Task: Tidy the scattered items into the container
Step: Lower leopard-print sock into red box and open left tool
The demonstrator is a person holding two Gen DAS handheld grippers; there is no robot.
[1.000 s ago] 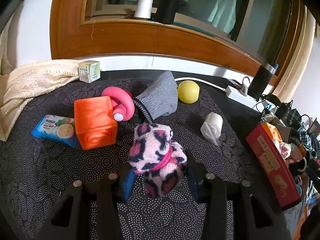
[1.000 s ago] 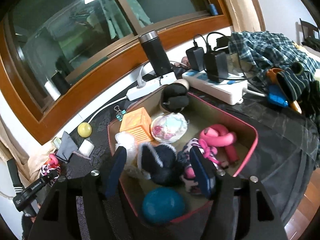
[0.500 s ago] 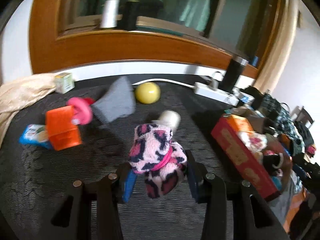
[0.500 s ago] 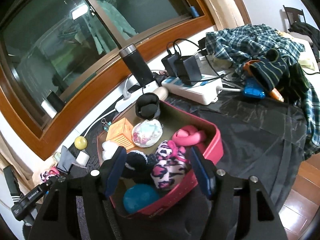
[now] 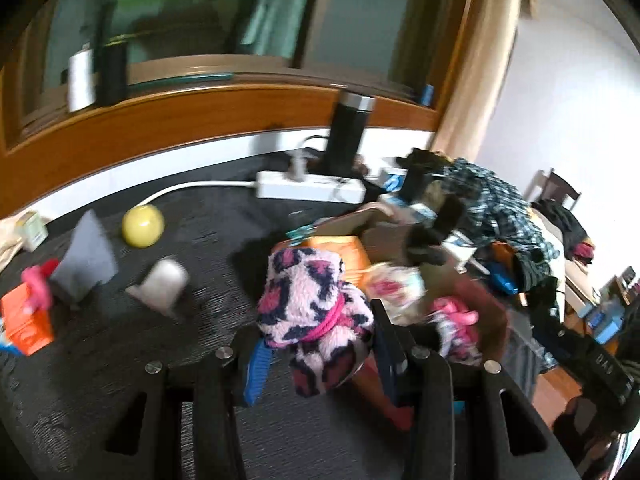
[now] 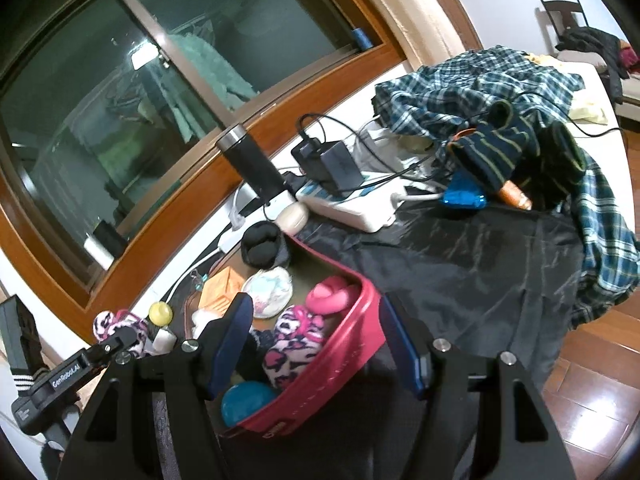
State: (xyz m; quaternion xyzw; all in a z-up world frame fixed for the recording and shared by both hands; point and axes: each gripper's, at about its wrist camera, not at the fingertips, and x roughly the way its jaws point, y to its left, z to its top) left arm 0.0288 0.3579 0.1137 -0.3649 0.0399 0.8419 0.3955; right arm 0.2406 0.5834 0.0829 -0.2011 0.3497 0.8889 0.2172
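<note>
Left wrist view: your left gripper (image 5: 316,344) is pinching a fuzzy pink leopard-print sock (image 5: 314,312), both blue-padded fingers pressed into its sides. The sock hangs above the dark worktop (image 5: 120,360), near the red container (image 5: 492,320), which sits just ahead and to the right. This view is motion-blurred, so the container's contents are hard to make out; an orange block and something pink show inside.

Right wrist view: your right gripper (image 6: 320,344) is spread wide and empty, its fingers straddling the container's (image 6: 340,356) near red wall. Faint raised lettering runs along that wall, not readable. The only legible writing is "GenRobot.AI" on the body of your left gripper (image 6: 120,340), seen at lower left with the sock (image 6: 116,326).

Inside the container: a second leopard-print sock (image 6: 292,340), a teal ball (image 6: 248,400), a pink curved toy (image 6: 330,294), an orange block (image 6: 224,294), a round pale pouch (image 6: 270,292). A black bundle (image 6: 262,244) rests on the far rim.

Edges: a white power strip (image 6: 356,204) and a black flask (image 6: 252,164) crowd the far side. Open dark cloth lies right of the container, up to a plaid shirt (image 6: 480,92).

Loose on the worktop in the left view: a yellow ball (image 5: 143,220), a grey pouch (image 5: 86,256), a white roll (image 5: 162,284), an orange cube (image 5: 26,324) cut off at the frame edge.
</note>
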